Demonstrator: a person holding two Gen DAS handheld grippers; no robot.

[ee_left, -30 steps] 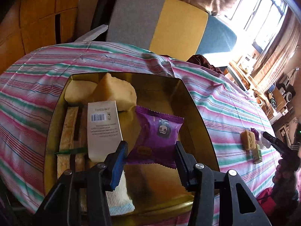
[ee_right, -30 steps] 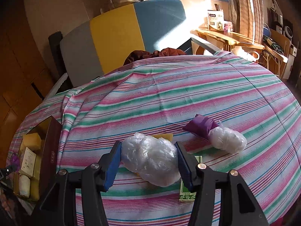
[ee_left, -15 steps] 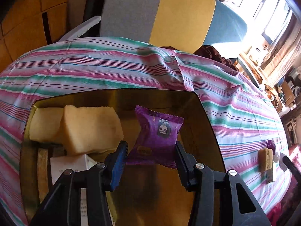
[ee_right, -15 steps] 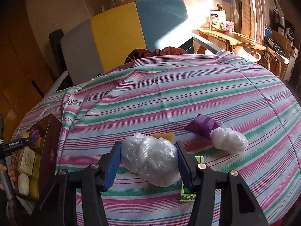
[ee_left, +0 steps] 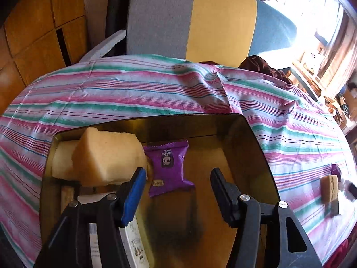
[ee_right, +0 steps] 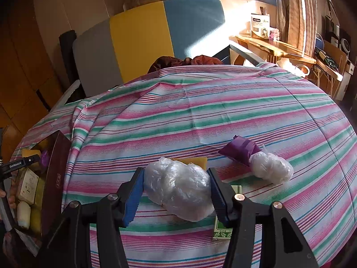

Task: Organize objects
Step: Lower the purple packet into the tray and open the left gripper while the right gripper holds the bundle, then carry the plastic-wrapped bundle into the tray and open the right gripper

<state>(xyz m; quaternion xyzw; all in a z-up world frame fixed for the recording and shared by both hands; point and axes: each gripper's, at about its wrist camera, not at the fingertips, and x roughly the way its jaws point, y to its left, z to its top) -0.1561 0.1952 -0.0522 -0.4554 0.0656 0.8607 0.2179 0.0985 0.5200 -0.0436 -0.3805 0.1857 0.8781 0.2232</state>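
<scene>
Having just been opening, the left gripper (ee_left: pixel 178 189) jaws stand spread clear of the purple packet (ee_left: pixel 169 167) lying flat in the tin (ee_left: pixel 256 147) (near the counter's left edge), while the right gripper (ee_right: pixel 176 187) pinches the plastic-wrapped bundle (ee_right: pixel 178 189).

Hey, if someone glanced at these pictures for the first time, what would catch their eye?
Probably the purple snack packet lying in the gold box, between the open left gripper's fingers. Then the right gripper clamped on a clear plastic bundle on the striped tablecloth.
</scene>
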